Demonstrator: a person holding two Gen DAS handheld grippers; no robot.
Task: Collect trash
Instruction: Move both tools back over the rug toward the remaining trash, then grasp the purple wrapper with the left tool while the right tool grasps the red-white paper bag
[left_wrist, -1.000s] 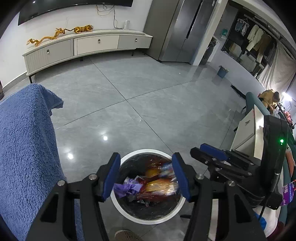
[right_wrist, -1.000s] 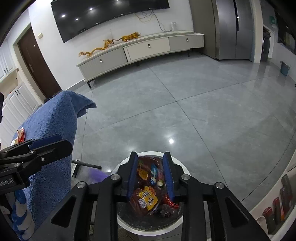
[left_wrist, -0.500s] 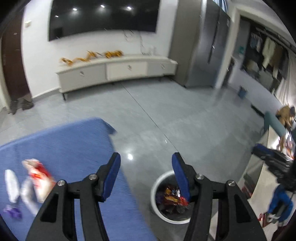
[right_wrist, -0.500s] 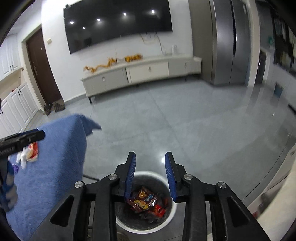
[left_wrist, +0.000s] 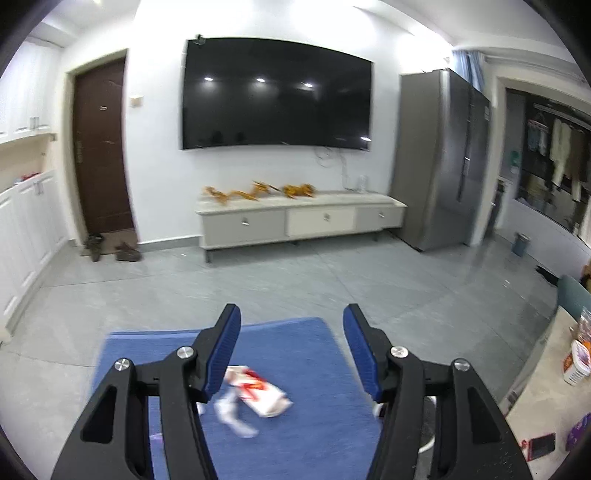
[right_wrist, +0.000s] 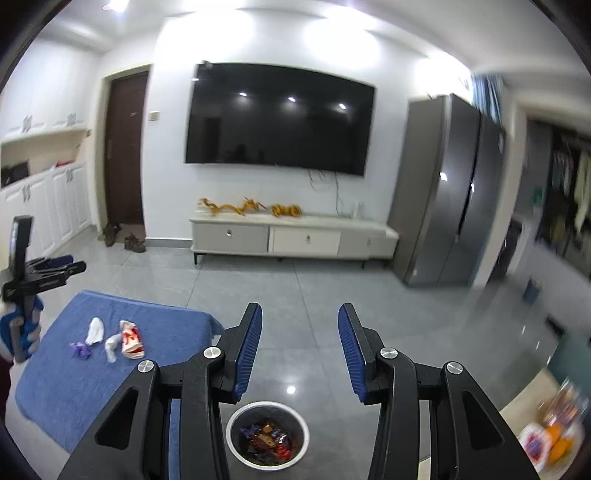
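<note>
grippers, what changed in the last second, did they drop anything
Both lifted away from the trash bin and tilted up toward the TV wall. The left gripper swung over the blue towel, above the red and white wrapper. The right gripper opened wider; nothing is seen dropping. The bin's trash and the towel's scraps stayed put.

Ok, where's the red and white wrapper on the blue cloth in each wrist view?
Left wrist: the red and white wrapper lies low, centre-left, between the open left gripper fingers.
Right wrist: the wrapper sits left of centre, left of the open right gripper.
Shared landmark: the blue cloth beneath it, with the TV behind.
</note>
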